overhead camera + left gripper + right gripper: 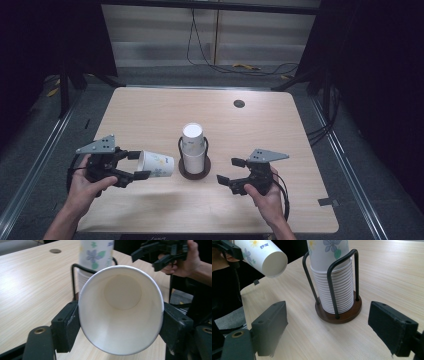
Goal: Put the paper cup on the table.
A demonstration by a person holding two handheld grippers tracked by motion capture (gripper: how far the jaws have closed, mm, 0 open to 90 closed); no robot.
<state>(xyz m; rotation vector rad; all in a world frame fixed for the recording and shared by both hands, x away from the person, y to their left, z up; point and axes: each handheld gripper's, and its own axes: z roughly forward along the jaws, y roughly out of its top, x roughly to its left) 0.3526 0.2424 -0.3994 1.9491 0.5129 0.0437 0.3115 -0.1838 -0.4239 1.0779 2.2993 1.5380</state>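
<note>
While the left gripper (131, 166) clamped one paper cup (156, 164) (lying sideways), the right gripper (231, 170) gaped empty beside one cup stack (193, 149).

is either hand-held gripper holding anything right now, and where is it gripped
The left hand-held gripper holds a white flower-printed paper cup on its side, jaws clamped on opposite sides of the wall just behind the rim. The right hand-held gripper is open and holds nothing.

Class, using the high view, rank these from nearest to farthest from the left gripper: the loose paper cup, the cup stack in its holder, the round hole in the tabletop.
1. Loose paper cup: held sideways between the left gripper jaws.
2. Cup stack: table centre, to the gripper's right.
3. Round hole: far side, right of centre.
</note>
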